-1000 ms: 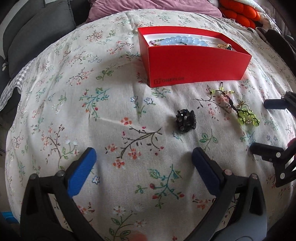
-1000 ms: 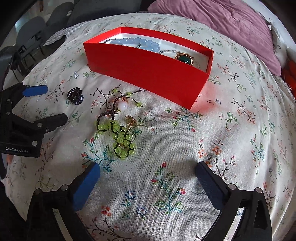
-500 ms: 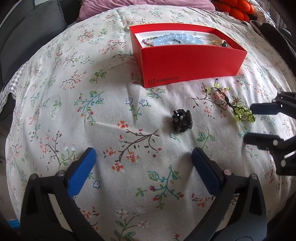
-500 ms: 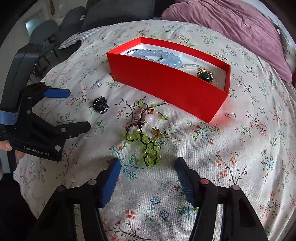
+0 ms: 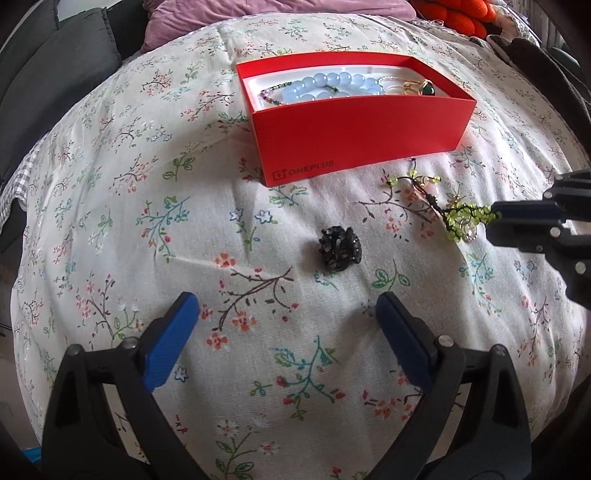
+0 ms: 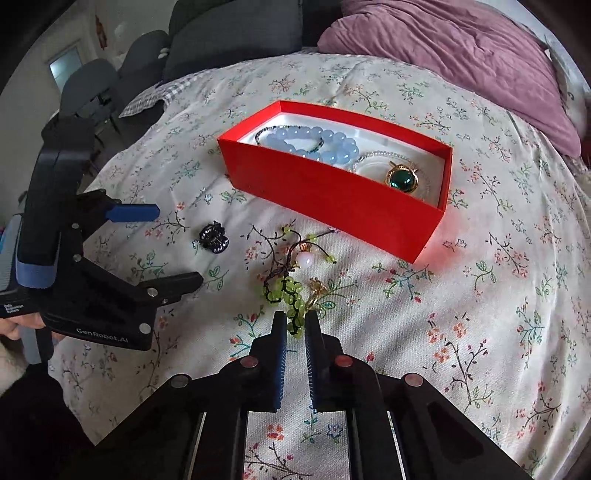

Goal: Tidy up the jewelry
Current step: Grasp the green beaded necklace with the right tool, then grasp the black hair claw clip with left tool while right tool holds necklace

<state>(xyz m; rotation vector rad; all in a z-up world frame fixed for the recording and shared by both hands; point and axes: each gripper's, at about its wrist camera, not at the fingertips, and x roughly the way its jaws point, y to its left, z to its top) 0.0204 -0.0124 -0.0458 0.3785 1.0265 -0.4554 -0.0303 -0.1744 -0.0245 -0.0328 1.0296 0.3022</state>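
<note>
A green bead bracelet with dark cord (image 6: 286, 291) lies on the floral cloth in front of the red box (image 6: 343, 195). My right gripper (image 6: 295, 325) is shut on the bracelet's near end; it also shows in the left wrist view (image 5: 495, 221), on the bracelet (image 5: 461, 218). A small black hair claw (image 5: 338, 248) lies ahead of my left gripper (image 5: 286, 314), which is open and empty; the claw shows in the right wrist view too (image 6: 215, 237). The box (image 5: 354, 133) holds a blue bead bracelet (image 6: 314, 142) and a green-stone pendant (image 6: 402, 179).
A purple blanket (image 6: 461, 55) lies behind the box. Dark grey cushions (image 6: 236, 33) are at the back left. An orange knitted thing (image 5: 450, 14) sits at the far right. The floral cloth (image 5: 147, 221) covers the whole surface.
My right gripper moved forward to the green bracelet and closed from wide open onto its near end. My left gripper stayed open and shifted slightly toward the hair claw.
</note>
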